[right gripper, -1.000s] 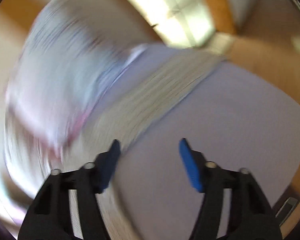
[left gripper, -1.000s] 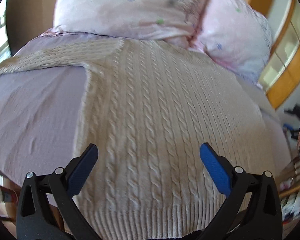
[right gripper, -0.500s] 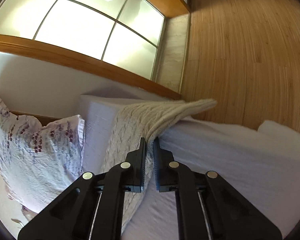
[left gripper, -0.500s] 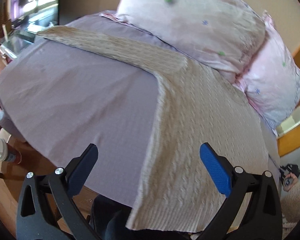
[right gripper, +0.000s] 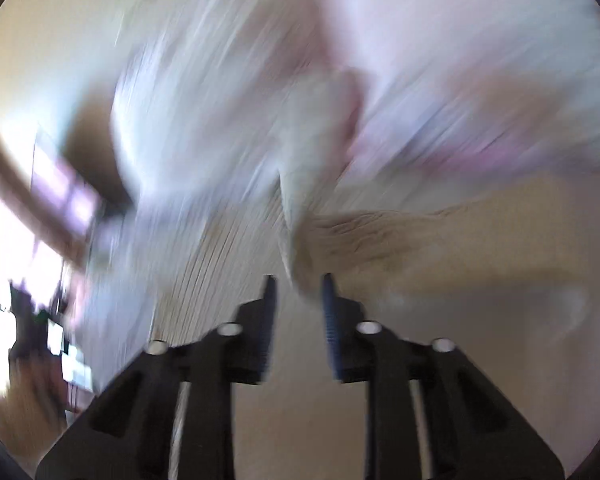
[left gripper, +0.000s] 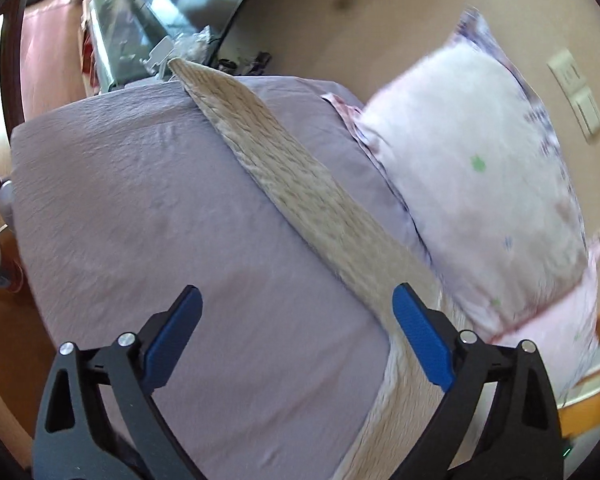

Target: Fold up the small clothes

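A beige cable-knit sweater lies on a lilac bed. In the left wrist view its long left sleeve (left gripper: 284, 160) runs diagonally away from me to the far bed corner. My left gripper (left gripper: 296, 328) is wide open and empty, hovering above the sheet beside the sleeve. The right wrist view is badly blurred. My right gripper (right gripper: 298, 288) has its jaws a narrow gap apart, with a fold of the sweater's sleeve (right gripper: 380, 236) lifted just ahead of the tips; whether it is pinched is unclear.
The lilac sheet (left gripper: 140, 220) covers the bed. Pink-white pillows (left gripper: 480, 180) lie at the right by the beige wall. A cluttered dresser (left gripper: 140, 40) stands beyond the far bed edge. Wooden floor (left gripper: 4, 320) lies at the left.
My left gripper swung left from the sweater's body toward the left sleeve. My right gripper, shut on the right sleeve half a second ago, swept across fast; its jaws now show a small gap.
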{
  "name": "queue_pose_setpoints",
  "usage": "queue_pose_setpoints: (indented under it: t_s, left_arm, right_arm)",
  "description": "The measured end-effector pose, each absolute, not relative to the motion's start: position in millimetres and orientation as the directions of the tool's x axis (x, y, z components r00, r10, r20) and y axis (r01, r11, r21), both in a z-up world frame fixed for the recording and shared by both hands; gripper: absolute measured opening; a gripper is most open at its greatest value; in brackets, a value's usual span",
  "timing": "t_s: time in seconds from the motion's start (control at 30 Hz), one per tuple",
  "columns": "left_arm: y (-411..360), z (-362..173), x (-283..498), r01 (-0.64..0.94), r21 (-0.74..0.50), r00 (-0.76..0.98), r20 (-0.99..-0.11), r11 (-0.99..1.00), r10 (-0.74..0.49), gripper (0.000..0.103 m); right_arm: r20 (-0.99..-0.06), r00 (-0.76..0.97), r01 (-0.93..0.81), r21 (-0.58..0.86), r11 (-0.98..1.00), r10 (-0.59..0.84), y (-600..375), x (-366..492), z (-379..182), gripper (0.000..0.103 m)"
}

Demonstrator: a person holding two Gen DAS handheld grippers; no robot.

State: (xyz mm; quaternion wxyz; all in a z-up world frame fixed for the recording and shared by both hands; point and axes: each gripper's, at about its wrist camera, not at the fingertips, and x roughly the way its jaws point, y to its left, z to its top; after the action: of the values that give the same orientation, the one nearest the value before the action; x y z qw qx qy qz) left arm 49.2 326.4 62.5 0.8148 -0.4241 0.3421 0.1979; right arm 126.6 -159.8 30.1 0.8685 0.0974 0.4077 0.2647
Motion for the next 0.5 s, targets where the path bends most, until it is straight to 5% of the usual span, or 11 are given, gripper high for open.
queue_pose_setpoints:
  t_s: [0.07,0.17,0.5]
  left_arm:
    - [344.1,56.3,60.9,-0.619,-0.569,0.688,-0.725,0.541,0.024,0.093]
    - [376.6,45.0,83.3,-0.631,-0.583,0.688,-0.725,0.512,0.023,0.093]
    - [467.3,15.0,112.3,-0.653,-0.689,0.731,-0.682,0.314,0.024,0.087]
  right_arm:
    - [-0.678,0.493,-0.372,0.402,0.837,0.545,-144.8,111.7,16.2,0.032]
    - [-0.725,0.481,-0.314,0.383,0.869,0.493,-152.9,99.0,4.1,0.054]
    - [-0.804,0.501,-0.056,0.339,0.939,0.32,-187.1,90.9,-6.3,0.061]
